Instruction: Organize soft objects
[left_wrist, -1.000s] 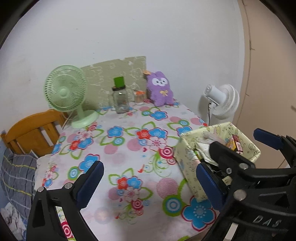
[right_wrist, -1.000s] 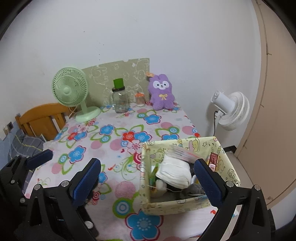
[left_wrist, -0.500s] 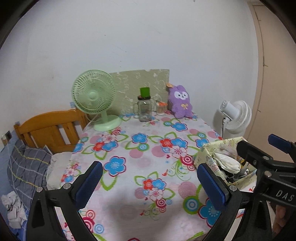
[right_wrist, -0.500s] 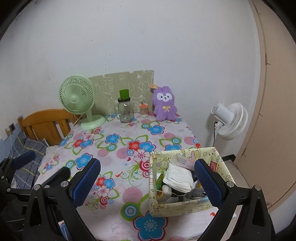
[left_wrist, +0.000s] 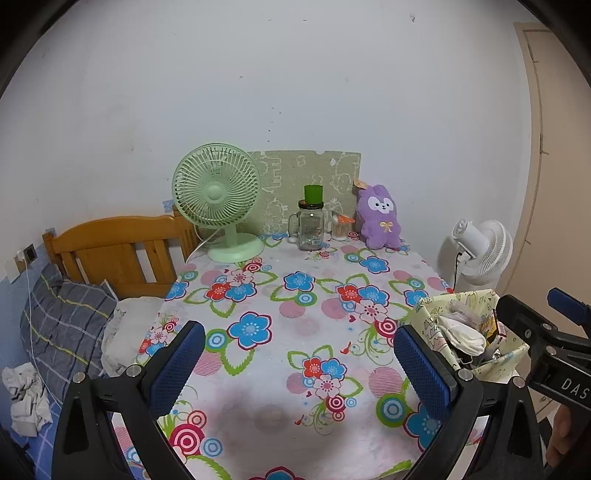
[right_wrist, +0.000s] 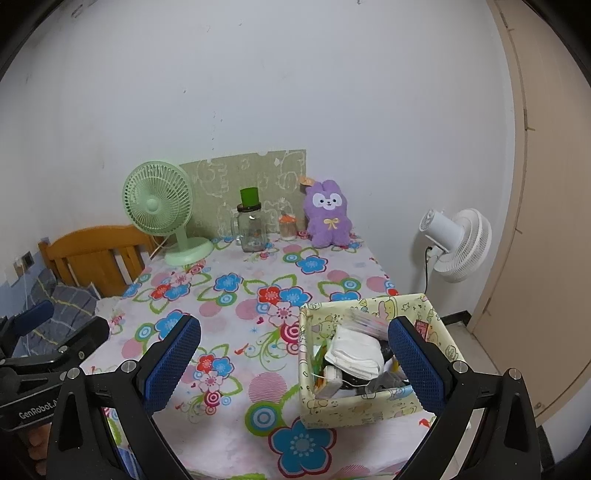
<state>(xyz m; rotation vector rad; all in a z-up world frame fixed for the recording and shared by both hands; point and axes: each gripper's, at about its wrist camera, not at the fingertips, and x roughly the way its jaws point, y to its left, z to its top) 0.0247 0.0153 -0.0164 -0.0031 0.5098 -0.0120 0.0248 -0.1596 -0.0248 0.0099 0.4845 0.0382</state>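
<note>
Currently I see the floral tabletop (right_wrist: 236, 295), then the yellow cartoon-print box (right_wrist: 354, 408) at its near right corner, stuffed with white cloth (right_wrist: 356, 352). Purple plush bunny (right_wrist: 328, 214) sits at the far edge. Left gripper (left_wrist: 301, 363) and right gripper (right_wrist: 293, 360) both gape wide, empty; bodies read "GenRobot" and "DAS".

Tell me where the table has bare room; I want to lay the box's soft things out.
Free: cloth left of the yellow box, out to the bed-side edge. Crowded: back edge, with green fan, glass jar, purple plush.
</note>
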